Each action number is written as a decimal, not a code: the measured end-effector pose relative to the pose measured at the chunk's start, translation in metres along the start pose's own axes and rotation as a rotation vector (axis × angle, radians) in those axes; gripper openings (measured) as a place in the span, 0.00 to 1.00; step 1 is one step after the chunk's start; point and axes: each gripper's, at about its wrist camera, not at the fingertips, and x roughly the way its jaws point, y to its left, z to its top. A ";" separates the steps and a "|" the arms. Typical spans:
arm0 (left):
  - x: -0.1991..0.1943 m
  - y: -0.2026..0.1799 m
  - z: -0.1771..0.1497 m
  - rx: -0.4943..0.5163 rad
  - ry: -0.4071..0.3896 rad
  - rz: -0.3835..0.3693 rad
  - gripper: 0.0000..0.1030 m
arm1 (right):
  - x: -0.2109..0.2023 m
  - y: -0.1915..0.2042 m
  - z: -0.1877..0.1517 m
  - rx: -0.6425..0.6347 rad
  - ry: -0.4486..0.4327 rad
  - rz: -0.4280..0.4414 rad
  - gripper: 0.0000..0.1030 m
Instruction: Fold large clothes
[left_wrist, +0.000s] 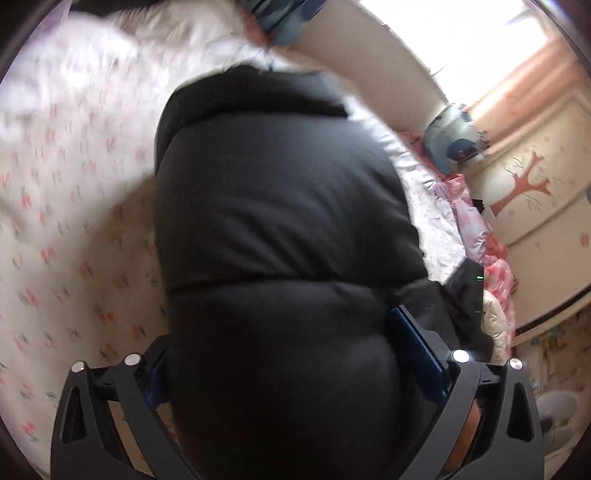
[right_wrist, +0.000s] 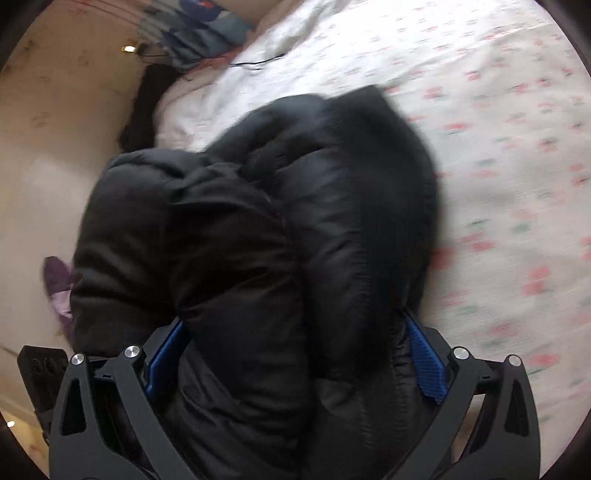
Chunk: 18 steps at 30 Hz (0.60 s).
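Black puffer jacket hides both tongs' tips, each pinching its bulk

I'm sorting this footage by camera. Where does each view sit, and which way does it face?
Left wrist: sits on the left gripper, looks along its fingers over the black puffer jacket to the flowered bed sheet; only gripper fingers show.
Right wrist: sits on the right gripper, looks down on the bunched jacket, sheet right, floor left; only its fingers show.
Shared: the jacket, clamped by both, and the sheet.
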 end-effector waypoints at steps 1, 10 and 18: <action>-0.012 -0.007 0.002 0.043 -0.029 0.030 0.92 | 0.006 0.011 -0.002 -0.007 0.003 0.036 0.94; -0.044 0.087 -0.013 -0.116 0.017 0.257 0.95 | 0.077 0.102 -0.026 -0.335 0.086 -0.159 0.94; -0.086 0.023 -0.037 0.111 -0.104 0.421 0.94 | -0.011 0.132 -0.065 -0.520 -0.014 -0.254 0.94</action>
